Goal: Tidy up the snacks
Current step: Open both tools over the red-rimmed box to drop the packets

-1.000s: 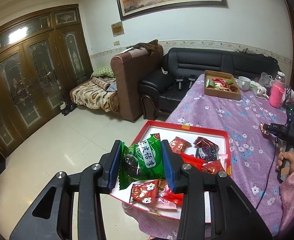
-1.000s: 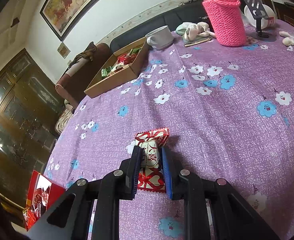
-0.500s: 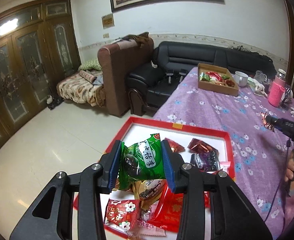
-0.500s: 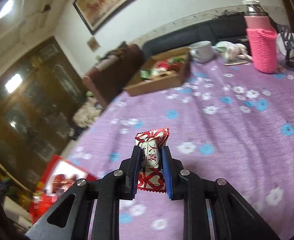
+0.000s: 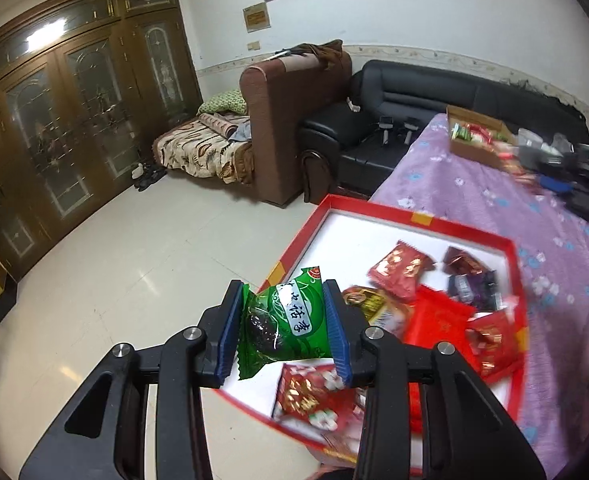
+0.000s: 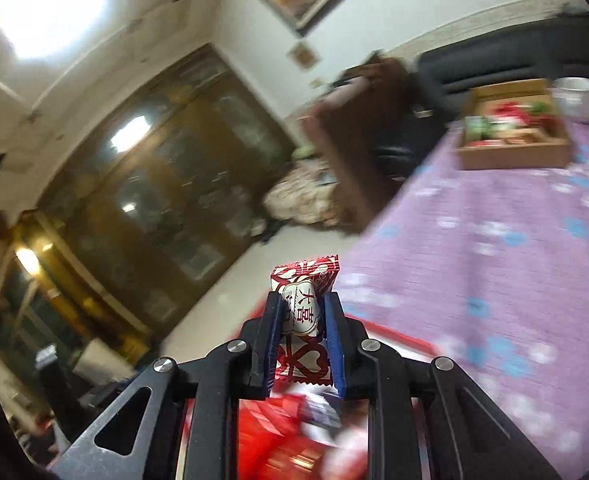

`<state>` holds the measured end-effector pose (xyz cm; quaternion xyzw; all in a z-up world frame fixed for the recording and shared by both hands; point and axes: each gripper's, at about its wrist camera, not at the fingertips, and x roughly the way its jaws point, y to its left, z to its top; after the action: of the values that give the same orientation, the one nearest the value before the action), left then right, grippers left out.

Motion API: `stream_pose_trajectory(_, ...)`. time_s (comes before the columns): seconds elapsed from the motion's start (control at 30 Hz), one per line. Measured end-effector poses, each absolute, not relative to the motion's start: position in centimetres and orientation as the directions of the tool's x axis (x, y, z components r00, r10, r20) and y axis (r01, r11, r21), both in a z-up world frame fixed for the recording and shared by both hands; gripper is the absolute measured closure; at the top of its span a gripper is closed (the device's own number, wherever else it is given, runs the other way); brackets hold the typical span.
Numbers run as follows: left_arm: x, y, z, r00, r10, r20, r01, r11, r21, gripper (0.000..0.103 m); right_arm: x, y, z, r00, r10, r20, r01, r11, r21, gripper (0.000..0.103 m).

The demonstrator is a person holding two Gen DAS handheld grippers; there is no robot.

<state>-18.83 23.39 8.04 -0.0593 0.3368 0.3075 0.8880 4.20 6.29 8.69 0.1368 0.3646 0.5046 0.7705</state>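
Observation:
My left gripper (image 5: 284, 326) is shut on a green snack packet (image 5: 284, 320) and holds it above the near left corner of a red box (image 5: 378, 208) with several wrapped snacks (image 5: 398, 270). My right gripper (image 6: 302, 320) is shut on a red-and-white candy (image 6: 303, 308), held in the air over the red box's snacks (image 6: 278, 432), which show blurred below it. The right gripper also shows blurred at the right edge of the left wrist view (image 5: 574, 178). A brown cardboard tray (image 6: 514, 128) of sorted snacks sits at the table's far end.
The table has a purple flowered cloth (image 5: 474, 200). A white mug (image 6: 574, 98) stands beside the cardboard tray. A black sofa (image 5: 414, 100) and brown armchair (image 5: 290, 120) stand beyond the table; tiled floor (image 5: 134, 248) lies to the left.
My right gripper has lifted and swung left with the candy, from above the cloth to over the red box. My left gripper has risen and tilted, still holding the green packet.

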Motion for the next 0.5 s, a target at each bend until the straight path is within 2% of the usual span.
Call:
stream_pose_trajectory(0.17,-19.4,21.4,9.6,0.543,0.573,-0.614,-0.599,0.777,0.194,0.066,3.1,7.8,8.1,0.166,0.919,-0.357,-0.730,0.358,0.582,0.081)
stream_pose_trajectory(0.37,-19.4,20.3,10.9,0.545,0.585,-0.601,-0.613,0.767,0.191,0.066,5.4,6.8,4.9,0.180,0.891,-0.416,-0.654,0.424,0.626,0.082)
stream_pose_trajectory(0.5,-19.6,19.4,11.1,0.555,0.580,-0.596,-0.594,0.778,0.204,0.066,5.9,6.2,4.7,0.192,0.890,-0.413,-0.643,0.432,0.632,0.082)
